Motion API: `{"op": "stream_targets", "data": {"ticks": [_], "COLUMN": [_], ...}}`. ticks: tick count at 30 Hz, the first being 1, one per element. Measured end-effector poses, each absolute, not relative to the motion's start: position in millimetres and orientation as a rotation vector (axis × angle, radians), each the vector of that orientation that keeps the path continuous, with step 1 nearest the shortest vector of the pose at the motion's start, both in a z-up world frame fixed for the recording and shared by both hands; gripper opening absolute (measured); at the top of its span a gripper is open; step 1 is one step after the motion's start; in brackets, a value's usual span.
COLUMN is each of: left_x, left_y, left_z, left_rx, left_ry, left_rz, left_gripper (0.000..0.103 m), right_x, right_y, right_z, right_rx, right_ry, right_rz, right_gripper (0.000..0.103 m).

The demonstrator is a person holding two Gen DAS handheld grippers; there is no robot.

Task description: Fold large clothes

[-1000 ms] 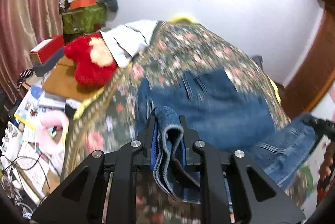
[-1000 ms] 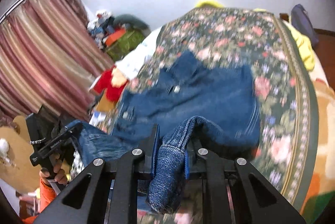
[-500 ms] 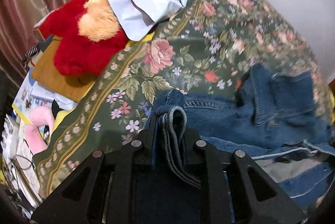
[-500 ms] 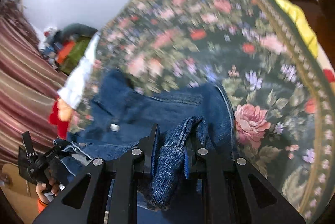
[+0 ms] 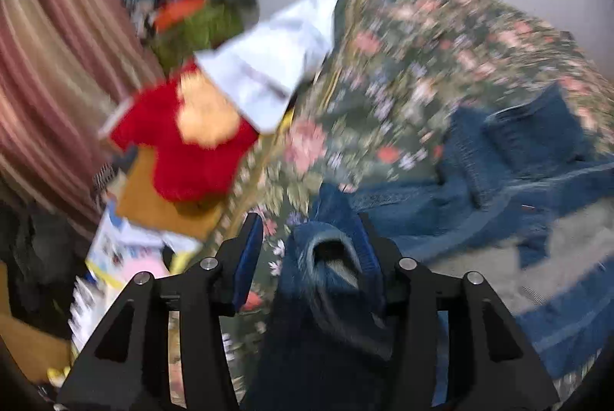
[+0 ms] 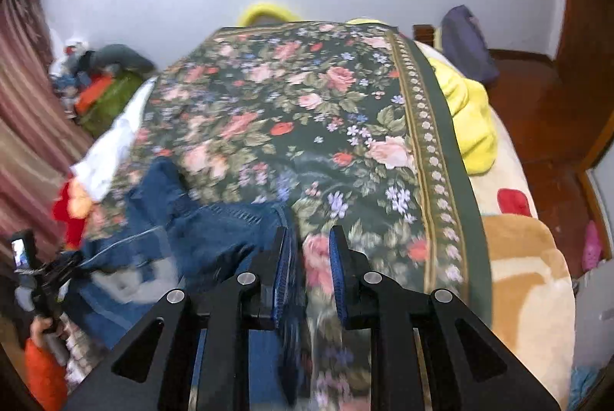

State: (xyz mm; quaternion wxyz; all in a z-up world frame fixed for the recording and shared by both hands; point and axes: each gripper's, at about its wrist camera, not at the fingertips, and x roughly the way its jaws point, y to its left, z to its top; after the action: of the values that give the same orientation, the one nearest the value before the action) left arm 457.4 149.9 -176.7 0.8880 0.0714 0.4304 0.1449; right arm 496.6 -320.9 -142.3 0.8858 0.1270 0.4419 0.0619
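Left gripper (image 5: 311,250): jaws spread, a denim fold draped loosely between them against the right finger, not pinched.
Right gripper (image 6: 307,269): jaws parted and bare, only bedspread showing between them.
Jeans (image 6: 215,226): rumpled on the floral bedspread (image 6: 307,104), spreading from the right gripper toward 9 o'clock.
Handling: denim looks heavy and limp yet thick, so it should hold a crease; waistband or hem corners seem the firmest holds.
Clutter: red plush toy (image 5: 184,150) and white cloth (image 5: 268,73) at 10 o'clock of the left gripper; yellow blanket (image 6: 468,119) at 2 o'clock of the right.
Obstruction: none on the jeans themselves; the white cloth overlaps the bedspread edge.
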Motion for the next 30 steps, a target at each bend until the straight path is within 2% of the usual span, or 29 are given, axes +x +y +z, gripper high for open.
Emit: {"op": "stream_targets", "data": {"ticks": [6, 9, 19, 25, 30], "left_x": [403.9, 387.8, 386.3, 422.9, 471.6], "left_y": [119.0, 102.0, 46.9, 28.2, 37.0], "left_z": [-122.4, -122.7, -205.5, -243.1, -248.3], "left_rx": [0.186, 0.196, 0.231, 0.315, 0.342], "left_ry": [0.789, 0.804, 0.991, 1.035, 1.031], "left_rz": [0.164, 0.085, -0.051, -0.056, -0.011], "left_gripper": [0.079, 0.084, 0.085, 0.085, 0.085], "right_x": [449.4, 425.1, 404.8, 434.4, 467.6], "right_y": [-308.5, -289.0, -217.3, -183.7, -165.8], "right_z": [-117.3, -114.2, -156.6, -201.1, -217.8], "right_rx": [0.117, 0.096, 0.006, -0.064, -0.117], "right_ry": [0.909, 0.909, 1.009, 1.099, 1.116], "right_rz": [0.192, 0.271, 0.412, 0.439, 0.467], "right_gripper": [0.017, 0.017, 0.017, 0.017, 0.017]}}
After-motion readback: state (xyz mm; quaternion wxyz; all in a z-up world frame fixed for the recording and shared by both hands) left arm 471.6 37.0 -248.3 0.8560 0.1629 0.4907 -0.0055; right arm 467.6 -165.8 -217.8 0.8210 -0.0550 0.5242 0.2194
